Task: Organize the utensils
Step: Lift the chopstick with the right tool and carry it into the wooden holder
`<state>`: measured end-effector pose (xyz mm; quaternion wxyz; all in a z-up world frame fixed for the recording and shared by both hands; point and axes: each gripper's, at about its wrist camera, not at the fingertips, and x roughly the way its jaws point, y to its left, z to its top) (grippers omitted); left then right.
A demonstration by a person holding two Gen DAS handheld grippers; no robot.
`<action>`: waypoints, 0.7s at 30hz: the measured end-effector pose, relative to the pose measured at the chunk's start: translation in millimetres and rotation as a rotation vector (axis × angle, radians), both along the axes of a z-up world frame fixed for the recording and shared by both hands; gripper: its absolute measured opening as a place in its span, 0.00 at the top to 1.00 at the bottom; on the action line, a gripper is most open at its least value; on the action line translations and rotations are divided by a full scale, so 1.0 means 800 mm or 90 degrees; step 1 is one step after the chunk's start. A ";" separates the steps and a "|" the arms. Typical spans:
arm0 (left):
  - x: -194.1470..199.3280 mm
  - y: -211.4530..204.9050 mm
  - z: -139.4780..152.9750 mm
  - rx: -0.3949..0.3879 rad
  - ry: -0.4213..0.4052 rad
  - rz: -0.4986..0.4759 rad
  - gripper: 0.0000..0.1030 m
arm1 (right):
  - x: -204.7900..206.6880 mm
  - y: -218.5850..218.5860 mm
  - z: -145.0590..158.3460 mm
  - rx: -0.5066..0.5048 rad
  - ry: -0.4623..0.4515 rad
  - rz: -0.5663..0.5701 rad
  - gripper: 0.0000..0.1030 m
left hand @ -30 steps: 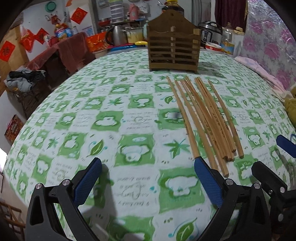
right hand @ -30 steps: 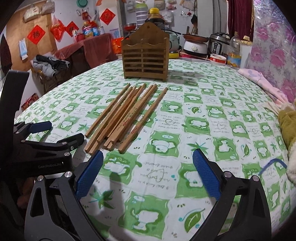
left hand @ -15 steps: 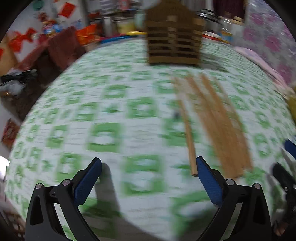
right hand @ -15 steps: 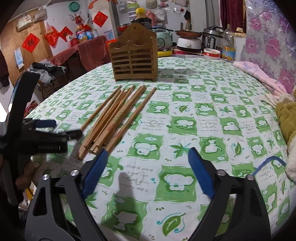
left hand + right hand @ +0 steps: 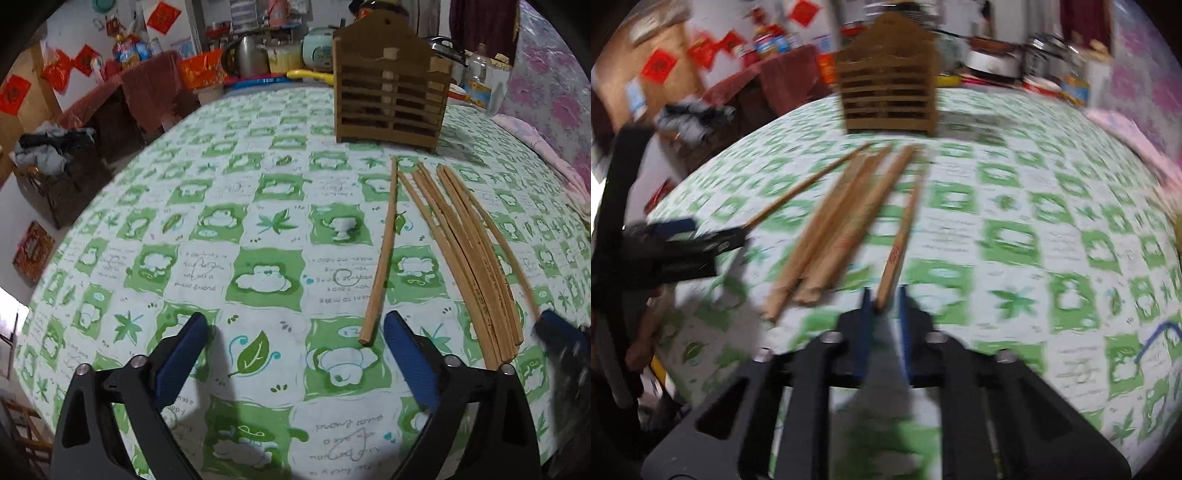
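Several wooden chopsticks (image 5: 469, 254) lie on the green-and-white tablecloth (image 5: 207, 236). One chopstick (image 5: 382, 251) lies apart, its near end just inside my left gripper's (image 5: 291, 343) right finger. The left gripper is open and empty. A slatted wooden utensil holder (image 5: 389, 99) stands at the far side, also in the right wrist view (image 5: 888, 99). My right gripper (image 5: 884, 306) has its jaws closed on the near end of the rightmost chopstick (image 5: 901, 243), beside the bundle (image 5: 842, 229). That view is blurred.
Kitchen pots, a kettle (image 5: 249, 55) and bottles stand behind the holder. A red-draped table (image 5: 122, 99) and a basket of clothes (image 5: 51, 155) are at the left. Pink floral fabric (image 5: 554, 110) lines the right. The left gripper's arm (image 5: 676, 247) shows left of the bundle.
My left gripper moved forward to the separate chopstick's end. My right gripper moved left to the rightmost chopstick and closed on its near end.
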<state>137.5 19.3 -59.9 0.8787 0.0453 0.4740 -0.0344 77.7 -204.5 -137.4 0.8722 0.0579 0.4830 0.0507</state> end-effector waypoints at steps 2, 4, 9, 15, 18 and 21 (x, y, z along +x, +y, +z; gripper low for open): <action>-0.002 -0.002 0.000 0.002 -0.007 -0.003 0.13 | 0.001 -0.019 -0.001 0.024 0.003 -0.015 0.95; 0.002 -0.006 -0.001 -0.019 0.008 -0.008 0.17 | 0.000 -0.017 0.003 0.028 0.000 -0.002 0.87; 0.007 -0.020 -0.003 -0.032 0.011 -0.022 0.28 | 0.006 -0.005 -0.001 0.011 0.005 0.017 0.87; -0.011 -0.043 0.002 -0.037 -0.010 -0.094 0.92 | 0.000 -0.016 0.000 0.032 -0.008 0.003 0.94; -0.011 -0.038 0.009 -0.084 -0.004 -0.096 0.95 | -0.004 -0.018 0.013 0.023 -0.028 0.004 0.94; -0.014 -0.030 0.029 -0.104 -0.024 -0.091 0.95 | -0.007 -0.020 0.032 0.013 -0.058 0.003 0.94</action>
